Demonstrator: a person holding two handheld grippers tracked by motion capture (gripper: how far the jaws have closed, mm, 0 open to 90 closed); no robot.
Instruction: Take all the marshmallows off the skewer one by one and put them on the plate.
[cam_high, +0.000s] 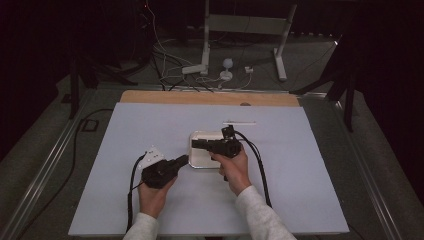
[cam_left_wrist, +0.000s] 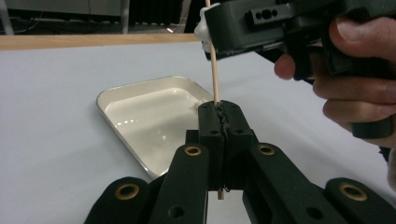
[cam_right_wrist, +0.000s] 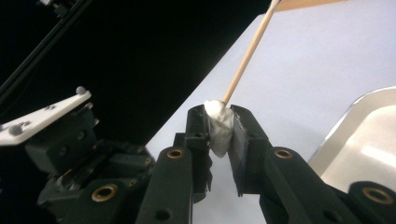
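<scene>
dark lab or studio, black curtains (cam_high: 45, 40), floor cables (cam_high: 165, 65), metal stand legs (cam_high: 206, 40), covered worktable (cam_high: 150, 125)

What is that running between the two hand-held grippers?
A thin wooden stick: the left hand-held gripper clamps its shaft and the right hand-held gripper pinches its white tip, clearest in the left gripper view.

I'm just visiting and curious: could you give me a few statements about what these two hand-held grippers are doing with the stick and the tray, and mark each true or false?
1. The left gripper is clamped on a thin wooden stick. True.
2. The right gripper is empty. False: it pinches a white lump on the stick's end.
3. The tray is full of sticks. False: it looks empty.
4. The stick stands roughly upright in the left gripper view. True.
</scene>
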